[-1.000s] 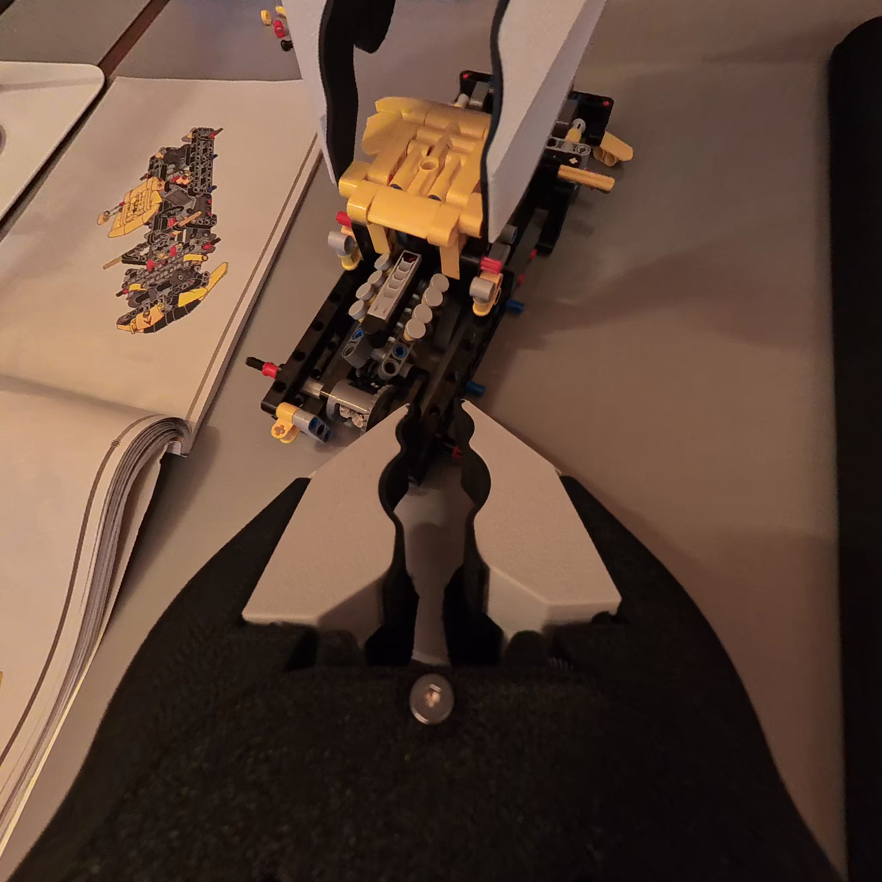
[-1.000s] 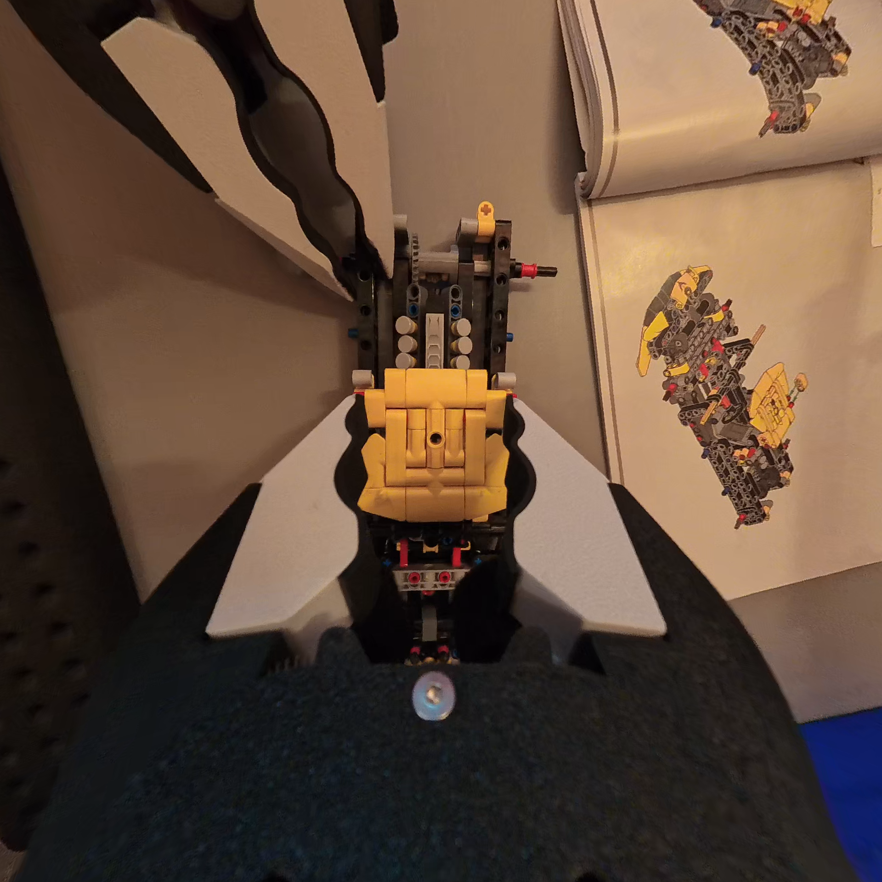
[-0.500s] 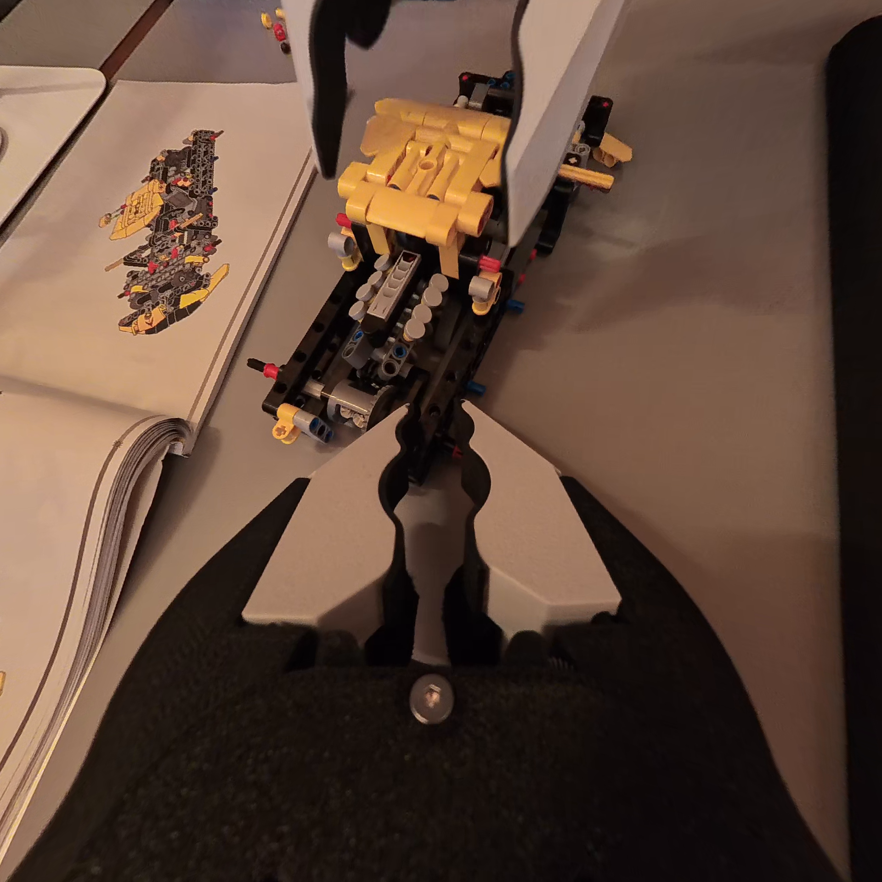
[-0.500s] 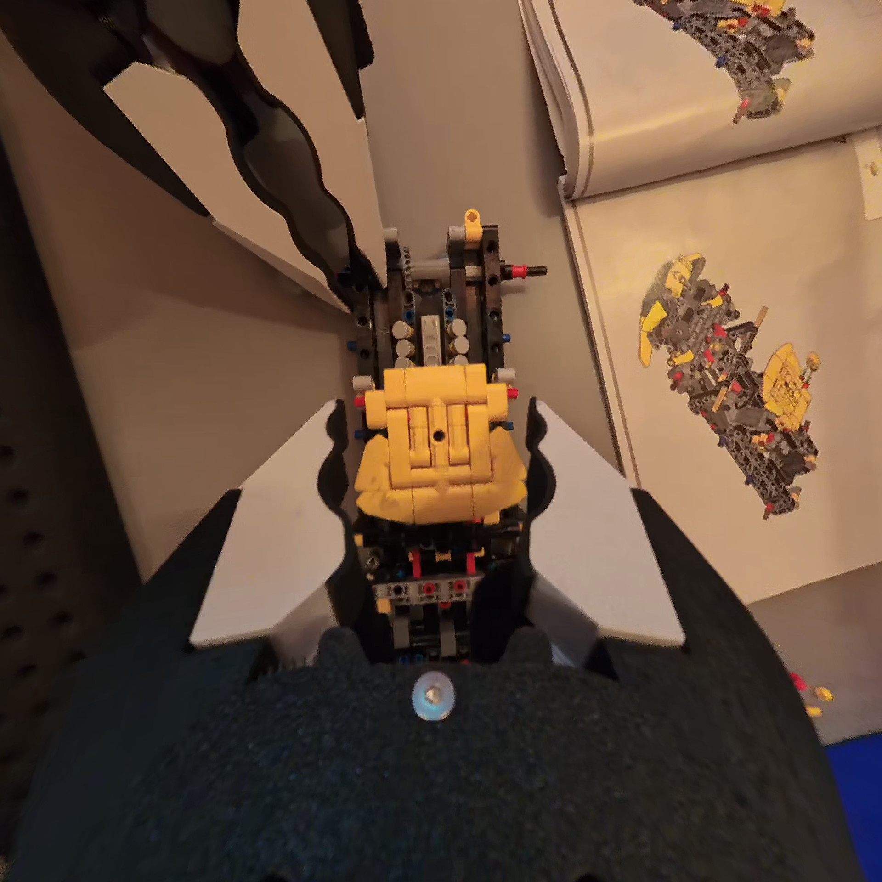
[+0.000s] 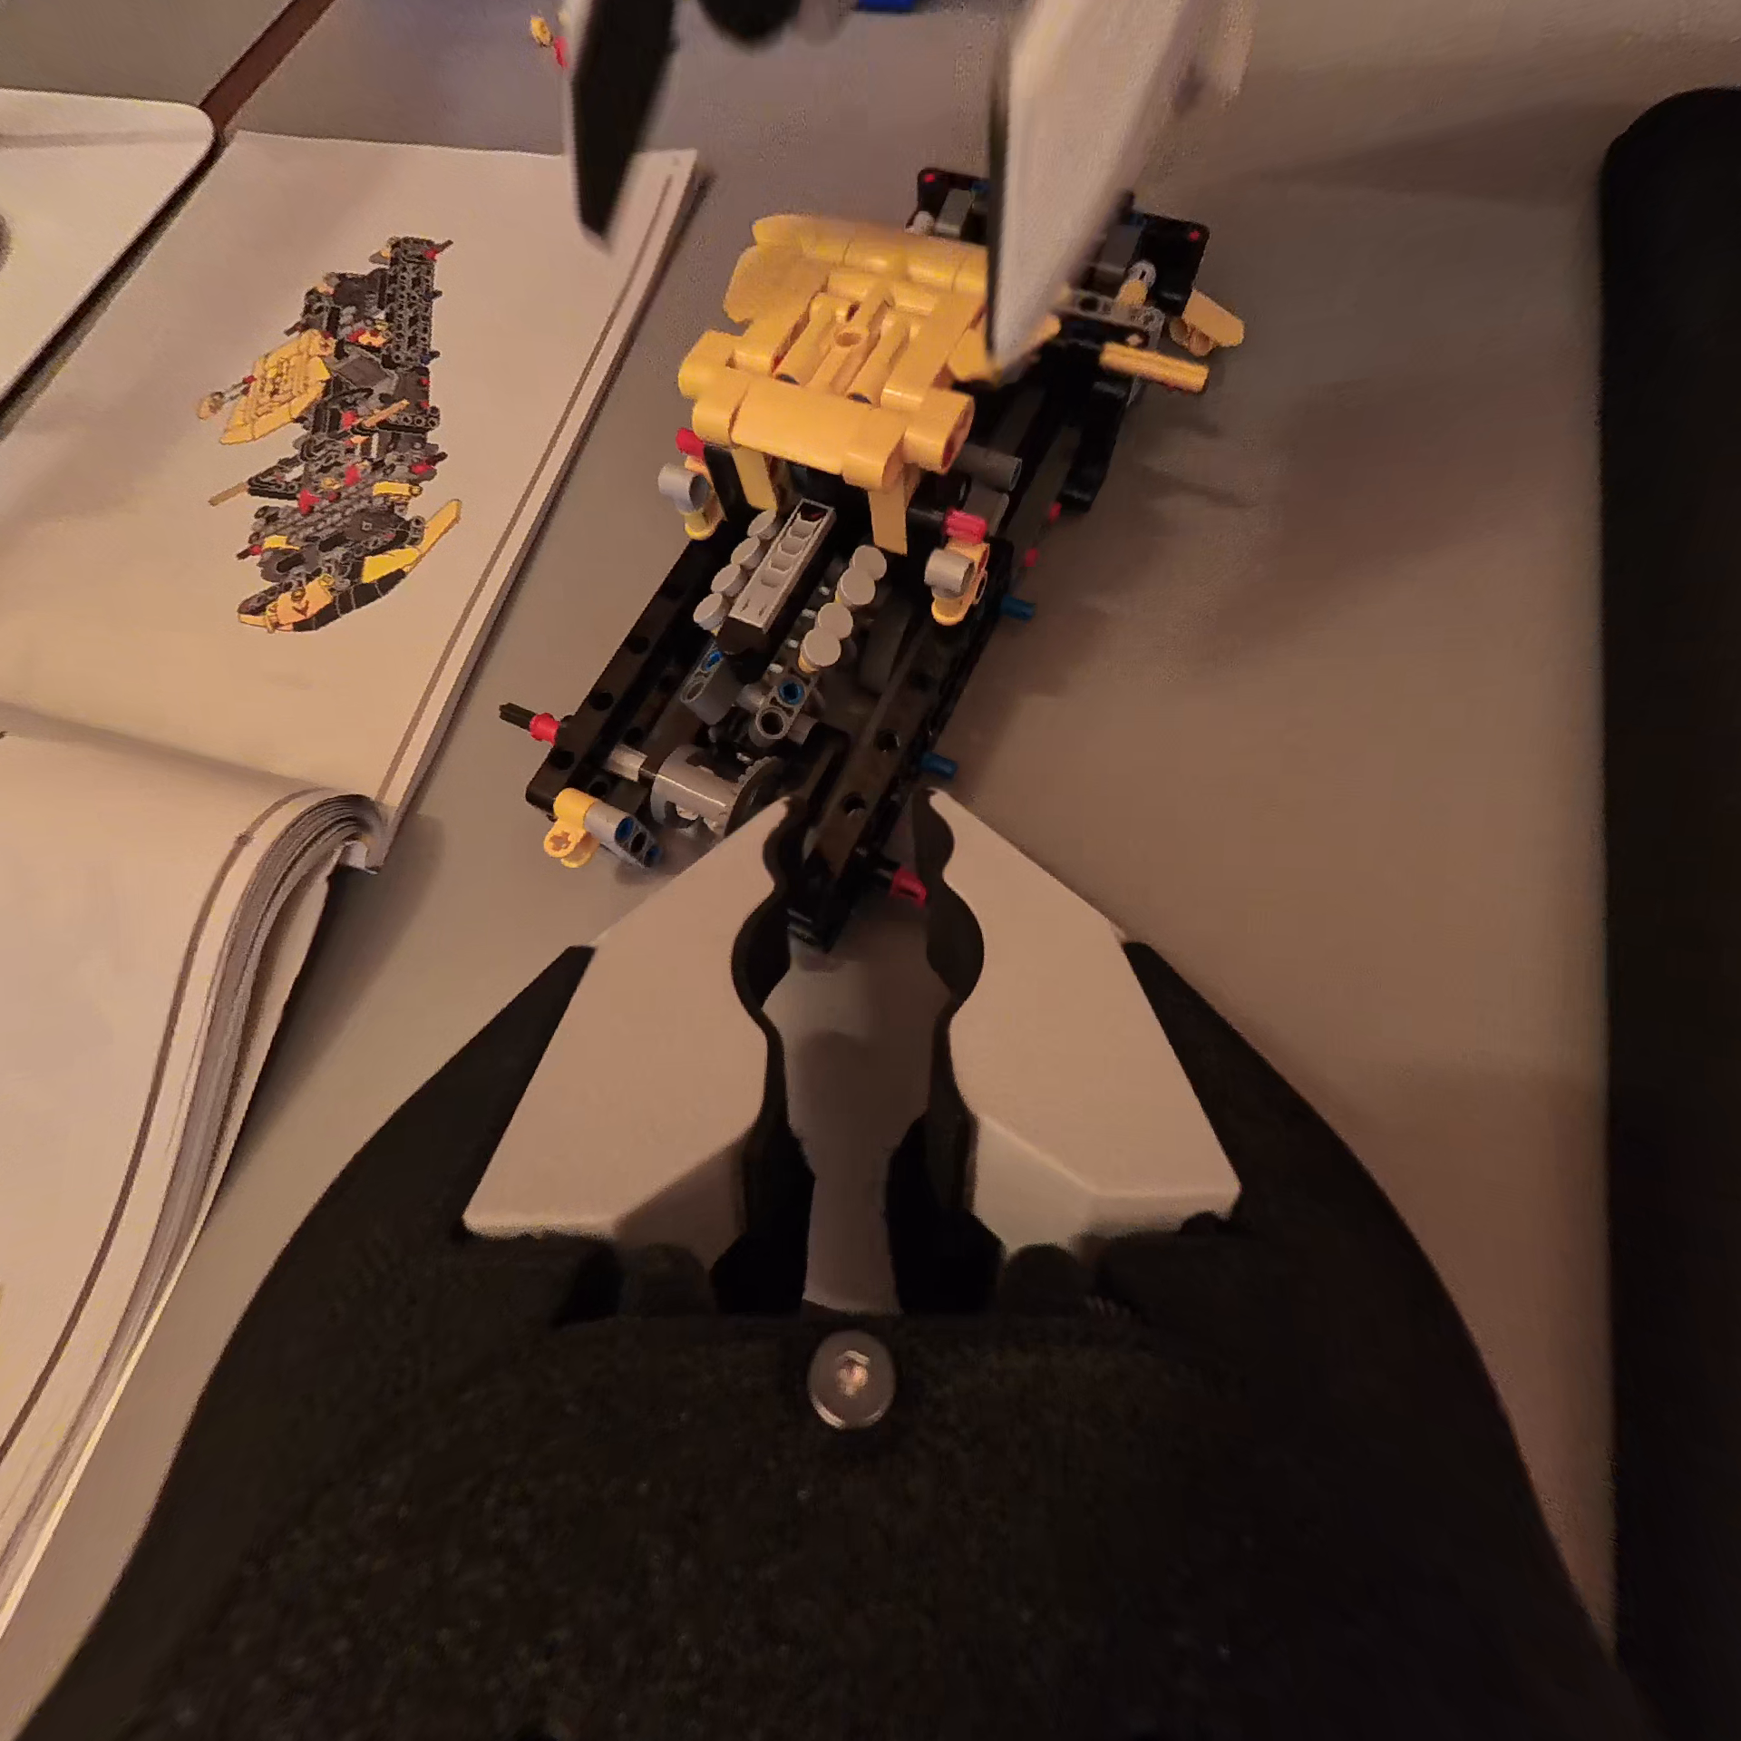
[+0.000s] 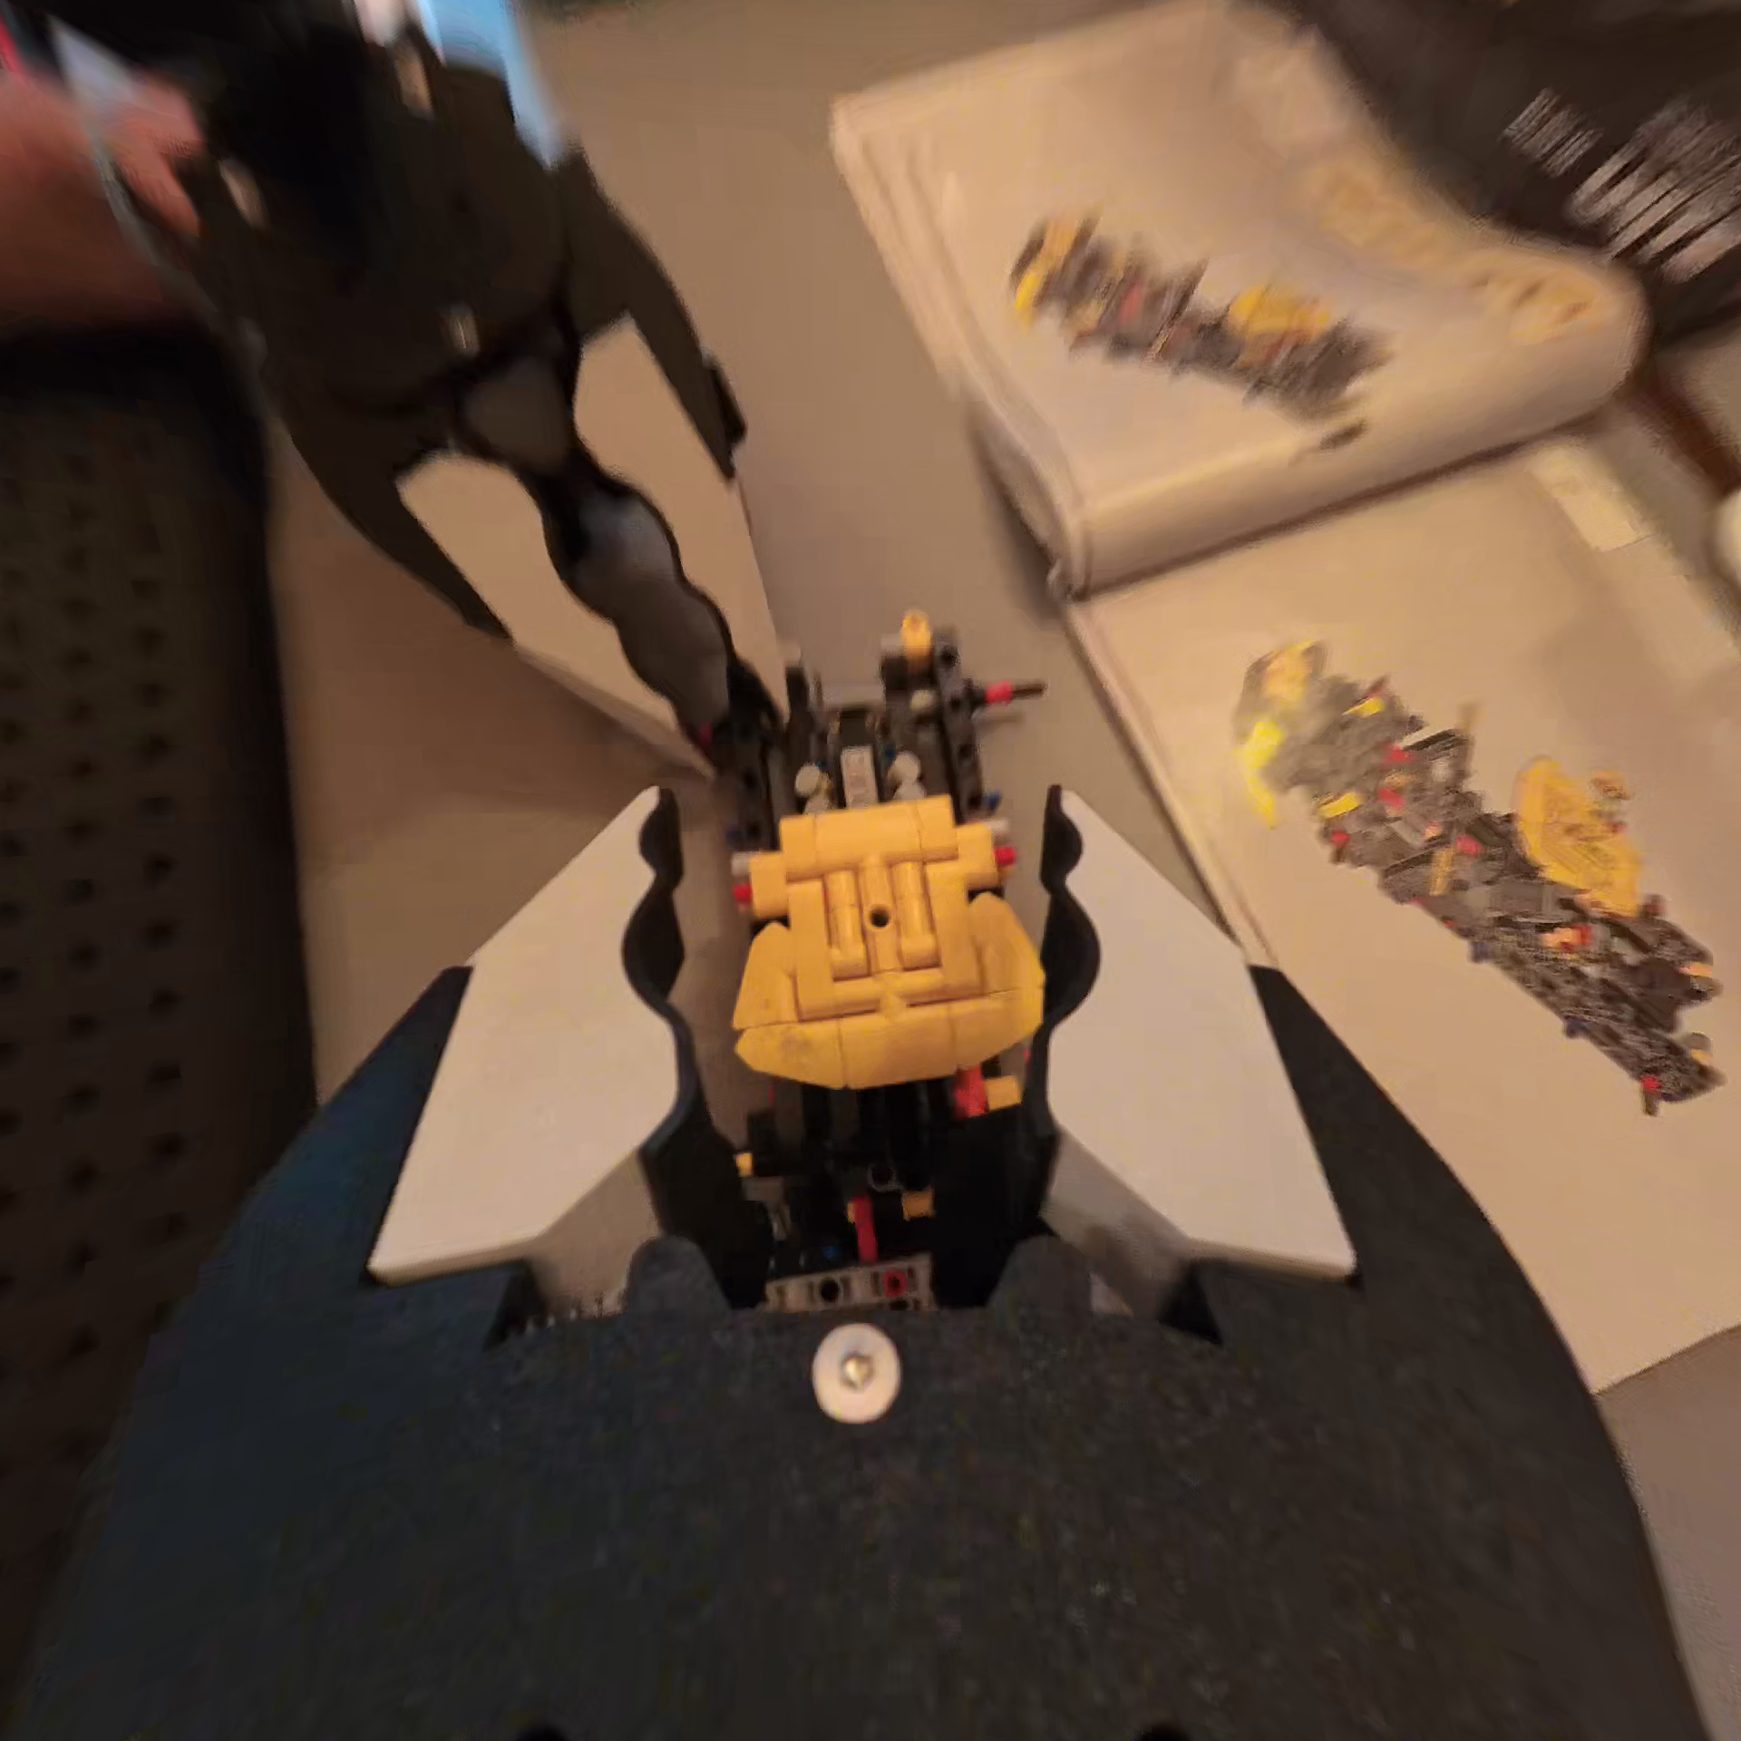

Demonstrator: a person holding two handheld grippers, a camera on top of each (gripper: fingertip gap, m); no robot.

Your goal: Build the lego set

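The lego model point(image 5: 829, 603) is a long black chassis with grey engine parts and a yellow seat block point(image 5: 848, 358) on top, lying on the grey table. My left gripper point(image 5: 848, 820) is shut on the near end of the chassis's black beam. My right gripper point(image 6: 857, 801) is open wide, its jaws on either side of the yellow seat point(image 6: 886, 942) without touching it. The right gripper's fingers point(image 5: 1065, 188) show blurred above the far end in the left wrist view. The left gripper point(image 6: 659, 603) shows at the chassis's far left corner in the right wrist view.
An open instruction booklet point(image 5: 283, 424) lies left of the model, and also shows in the right wrist view point(image 6: 1413, 848). Small loose pieces point(image 5: 546, 33) lie at the far edge. A black pad point(image 5: 1677, 754) runs along the right. A white tray corner point(image 5: 75, 188) is at far left. About 9 centimetres separates my left fingertips from my right.
My right gripper has opened, let go of the yellow seat block, and drawn back and up from the model. My left gripper still holds the chassis beam in the same place.
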